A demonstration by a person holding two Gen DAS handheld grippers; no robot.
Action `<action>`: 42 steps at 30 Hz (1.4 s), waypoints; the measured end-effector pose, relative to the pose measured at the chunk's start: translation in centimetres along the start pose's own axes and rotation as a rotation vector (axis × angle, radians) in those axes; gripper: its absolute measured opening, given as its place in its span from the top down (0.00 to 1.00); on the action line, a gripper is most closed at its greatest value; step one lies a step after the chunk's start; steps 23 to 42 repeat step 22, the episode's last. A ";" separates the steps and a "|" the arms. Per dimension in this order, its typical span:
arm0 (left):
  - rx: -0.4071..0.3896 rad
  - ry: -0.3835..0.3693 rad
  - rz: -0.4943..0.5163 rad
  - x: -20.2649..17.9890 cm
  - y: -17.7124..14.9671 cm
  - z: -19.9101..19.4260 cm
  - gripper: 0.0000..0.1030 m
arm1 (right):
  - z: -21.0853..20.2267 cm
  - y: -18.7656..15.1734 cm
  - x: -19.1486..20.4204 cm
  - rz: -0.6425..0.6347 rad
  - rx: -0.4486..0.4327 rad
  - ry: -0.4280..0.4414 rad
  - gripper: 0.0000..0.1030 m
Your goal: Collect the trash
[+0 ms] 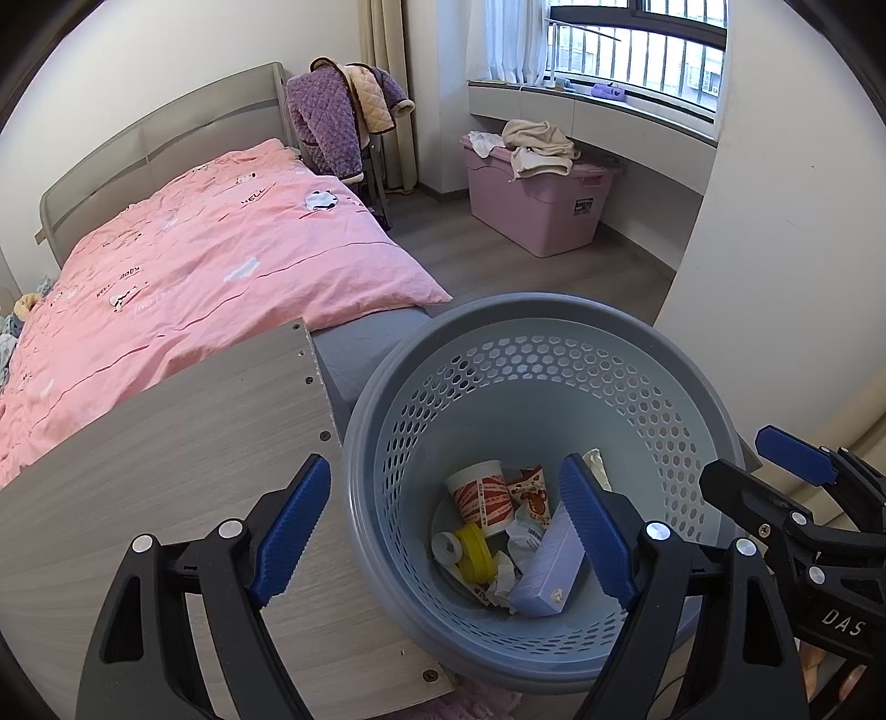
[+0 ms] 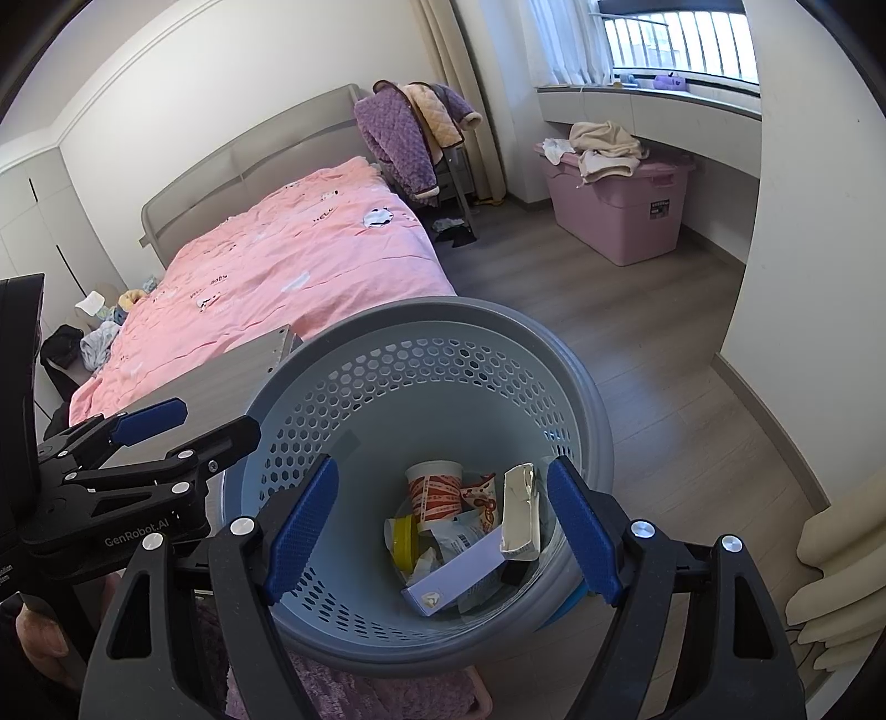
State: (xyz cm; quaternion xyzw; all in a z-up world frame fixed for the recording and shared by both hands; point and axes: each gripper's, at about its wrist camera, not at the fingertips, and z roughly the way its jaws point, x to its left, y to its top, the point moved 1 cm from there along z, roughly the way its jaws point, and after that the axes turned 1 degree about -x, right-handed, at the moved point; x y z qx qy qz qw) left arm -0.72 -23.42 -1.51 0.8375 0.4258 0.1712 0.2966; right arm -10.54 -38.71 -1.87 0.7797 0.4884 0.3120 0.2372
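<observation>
Round grey-blue perforated plastic waste basket [image 1: 531, 343] beside wood-grain tabletop [image 1: 166, 476], near pink-quilted bed [image 1: 221, 249]. Inside: red-and-white paper cup [image 1: 479, 495], yellow tape roll [image 1: 473, 554], pale lilac carton [image 1: 548, 570], crumpled wrappers. Above rim, left gripper [image 1: 446, 531] and right gripper [image 2: 443, 531], both spread wide, holding nothing.

- Bed [image 1: 183, 266] with a pink duvet, grey headboard against the wall.
- Wood-grain board [image 1: 166, 498] at the foot of the bed.
- Purple quilted jacket [image 1: 326, 122] draped over a chair beside the bed.
- Pink storage box [image 1: 537, 205] under the window ledge, with beige clothes [image 1: 540, 145] on its lid.
- Window [image 1: 637, 50] with bars and a white curtain.
</observation>
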 end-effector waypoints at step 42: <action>0.000 0.008 0.002 -0.2 0.2 -0.1 0.21 | 0.0 -0.1 0.0 0.000 0.001 0.001 0.26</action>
